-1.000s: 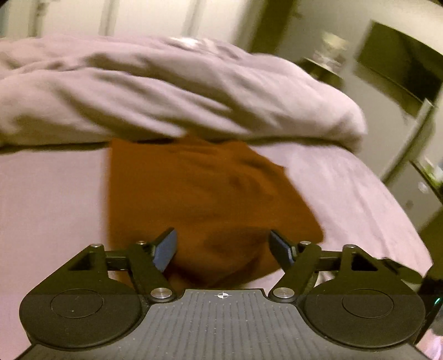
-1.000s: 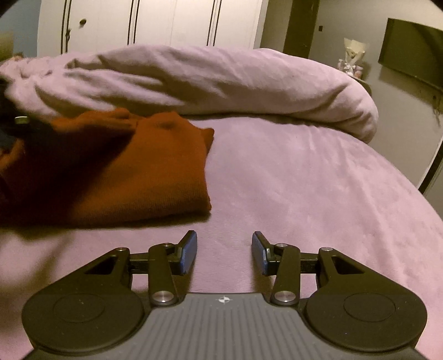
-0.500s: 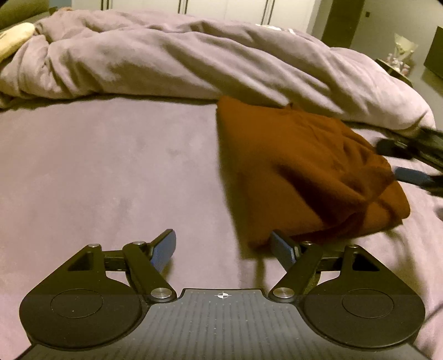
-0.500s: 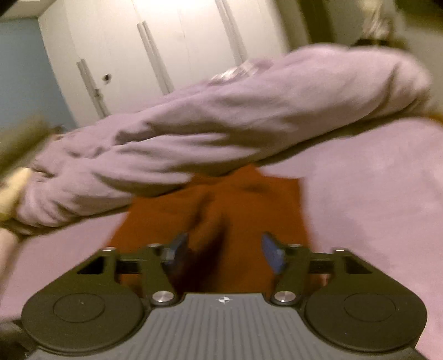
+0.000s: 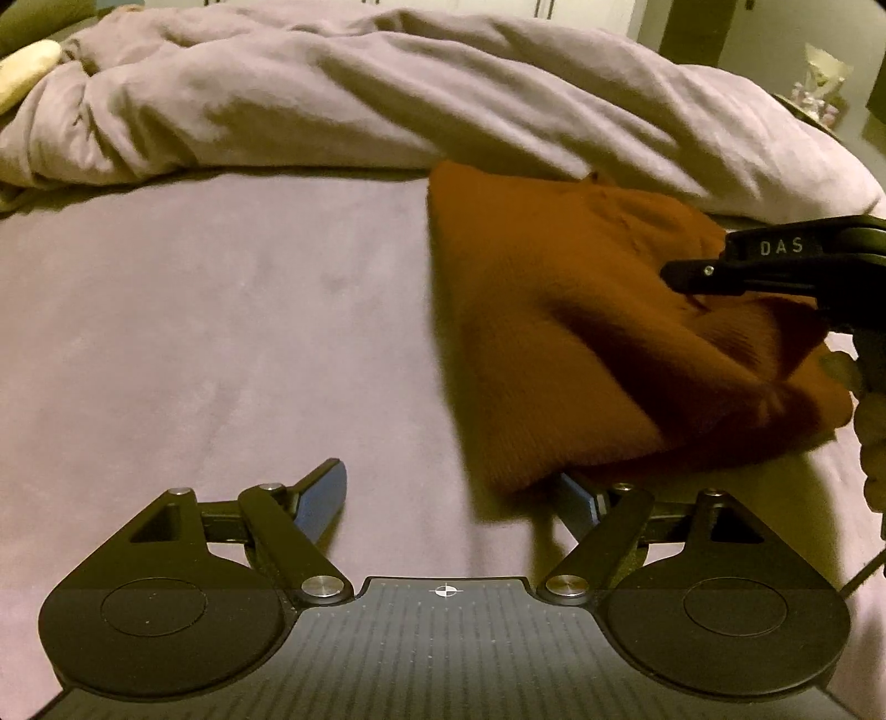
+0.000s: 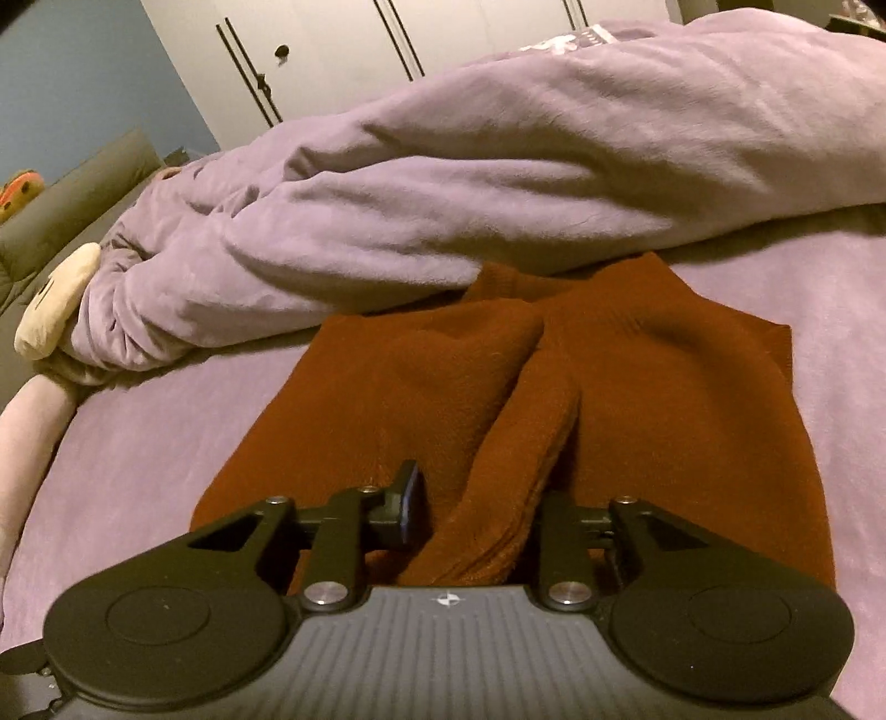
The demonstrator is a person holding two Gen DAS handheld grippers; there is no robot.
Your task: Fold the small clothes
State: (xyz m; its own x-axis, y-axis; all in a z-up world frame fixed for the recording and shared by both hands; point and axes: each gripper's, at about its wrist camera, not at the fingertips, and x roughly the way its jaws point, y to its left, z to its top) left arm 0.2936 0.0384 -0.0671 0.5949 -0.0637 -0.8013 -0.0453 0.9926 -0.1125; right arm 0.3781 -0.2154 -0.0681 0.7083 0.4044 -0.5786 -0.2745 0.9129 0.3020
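A rust-brown knitted garment [image 5: 565, 332] lies partly folded on the purple bed sheet [image 5: 221, 310], against the duvet. My left gripper [image 5: 451, 476] is open and low over the sheet at the garment's near left corner. That corner covers the tip of its right finger; nothing is gripped. My right gripper [image 6: 479, 498] is over the garment [image 6: 664, 399] from the other side. Its jaws are closing on a raised fold [image 6: 526, 443] that stands between them and hides the right finger. The left wrist view shows the right gripper [image 5: 681, 274] from the side, reaching in over the cloth.
A bunched purple duvet [image 5: 387, 94] lies across the back of the bed. A cream soft toy [image 6: 55, 310] and a grey-green headboard [image 6: 72, 194] are at the left. White wardrobe doors [image 6: 343, 50] stand behind the bed. A person's hand [image 5: 869, 432] shows at the right edge.
My right gripper's fingers have drawn in around a fold of the garment, and it reaches further over the cloth. The left gripper has sunk closer to the garment's near corner.
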